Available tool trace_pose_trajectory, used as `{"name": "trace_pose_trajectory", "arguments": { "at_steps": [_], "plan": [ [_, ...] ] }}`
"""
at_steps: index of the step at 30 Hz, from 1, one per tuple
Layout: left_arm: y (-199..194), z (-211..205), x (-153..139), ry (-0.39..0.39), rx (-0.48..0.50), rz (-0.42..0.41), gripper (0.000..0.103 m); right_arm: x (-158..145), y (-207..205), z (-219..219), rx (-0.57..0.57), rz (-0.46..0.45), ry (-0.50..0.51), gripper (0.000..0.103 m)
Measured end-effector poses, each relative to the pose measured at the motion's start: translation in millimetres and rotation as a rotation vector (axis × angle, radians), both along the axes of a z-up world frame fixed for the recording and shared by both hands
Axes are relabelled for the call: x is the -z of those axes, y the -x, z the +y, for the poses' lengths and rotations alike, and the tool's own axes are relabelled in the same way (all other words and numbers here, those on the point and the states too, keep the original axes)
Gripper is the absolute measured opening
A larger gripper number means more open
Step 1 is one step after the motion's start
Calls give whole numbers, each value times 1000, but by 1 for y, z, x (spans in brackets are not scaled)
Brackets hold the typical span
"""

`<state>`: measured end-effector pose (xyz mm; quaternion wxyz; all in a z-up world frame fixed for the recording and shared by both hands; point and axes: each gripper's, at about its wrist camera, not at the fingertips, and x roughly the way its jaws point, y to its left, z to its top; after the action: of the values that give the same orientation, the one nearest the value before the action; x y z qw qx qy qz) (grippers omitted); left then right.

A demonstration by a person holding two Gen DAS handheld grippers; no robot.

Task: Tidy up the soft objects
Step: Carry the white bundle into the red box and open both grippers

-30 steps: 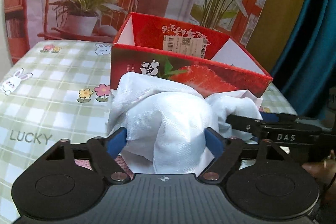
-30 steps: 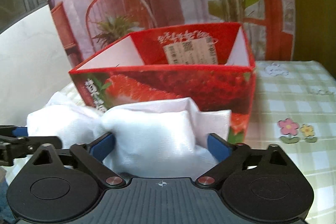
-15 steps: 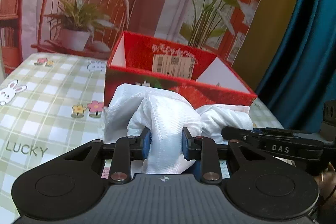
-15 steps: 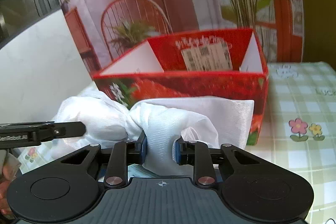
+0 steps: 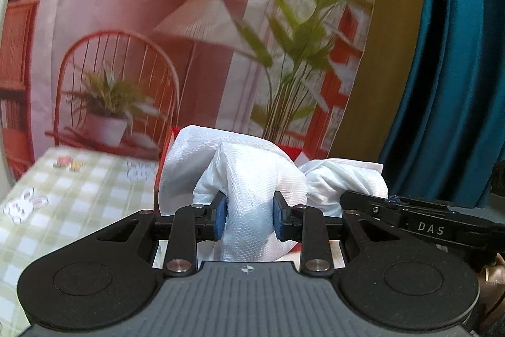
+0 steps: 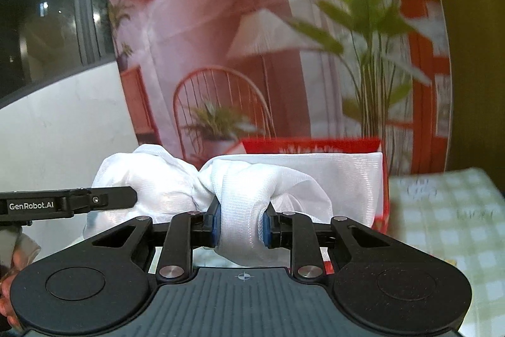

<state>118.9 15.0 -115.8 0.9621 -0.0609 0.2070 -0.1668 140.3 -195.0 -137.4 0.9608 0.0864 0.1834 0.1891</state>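
A white mesh cloth bundle (image 5: 252,179) hangs lifted above the table, pinched at both ends. My left gripper (image 5: 249,220) is shut on its left end, blue pads pressed into the fabric. My right gripper (image 6: 240,225) is shut on the other end of the white cloth (image 6: 284,179). The right gripper (image 5: 419,226) shows as a black arm at the right of the left wrist view; the left gripper (image 6: 66,204) shows at the left of the right wrist view. The red strawberry box (image 6: 315,144) stands behind the cloth, mostly hidden by it.
A green checked tablecloth (image 5: 63,210) with bunny and flower prints covers the table (image 6: 442,226). A printed backdrop of a chair and plants hangs behind. A blue curtain (image 5: 457,84) is at the right. A hand (image 6: 12,273) holds the left gripper.
Both grippers closed on the white cloth and then rose with it. The views tilted up, so the red box sank low and is now largely behind the lifted cloth.
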Motion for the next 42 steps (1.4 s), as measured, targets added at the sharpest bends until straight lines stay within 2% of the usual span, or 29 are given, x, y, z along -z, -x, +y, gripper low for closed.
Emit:
{"name": "trace_pose_trajectory", "arguments": {
  "at_steps": [5,9,12,14,19,26,30,32,33,34,36,37,40,42],
  "plan": [
    [-23,-2,-17,-17,14,-4,31,-21,-14,0,-28,-26,9,22],
    [-73,-1,-23,17,41,98,31,-33,-51,-4,-61,15,-5,22],
    [-106,-10,-22,-21,63,125,31,-33,-81,-4,-65,43,75,22],
    [-127,-18,-19,-53,73,128,31,-30,-102,-6,-57,67,94,22],
    [-173,-31,-8,-80,61,161,31,-17,-150,-16,-11,137,42,22],
    [-224,-40,13,-139,60,241,32,14,-214,-11,23,274,111,22],
    [-239,-40,20,-146,56,264,38,21,-238,-9,41,310,124,21],
    [-245,-41,23,-158,35,278,45,23,-247,-10,55,329,118,21],
    [-248,-42,25,-171,19,286,56,25,-251,-10,61,341,117,21],
    [-247,-41,26,-176,7,283,61,26,-254,-11,65,348,115,21],
    [-246,-41,25,-172,1,254,61,31,-258,-13,84,366,102,23],
    [-246,-41,24,-170,1,242,61,33,-259,-14,98,376,104,27],
    [-241,-42,18,-179,6,229,61,38,-259,-10,118,399,150,34],
    [-236,-43,14,-187,1,215,61,37,-252,-9,138,383,169,38]
  ]
}}
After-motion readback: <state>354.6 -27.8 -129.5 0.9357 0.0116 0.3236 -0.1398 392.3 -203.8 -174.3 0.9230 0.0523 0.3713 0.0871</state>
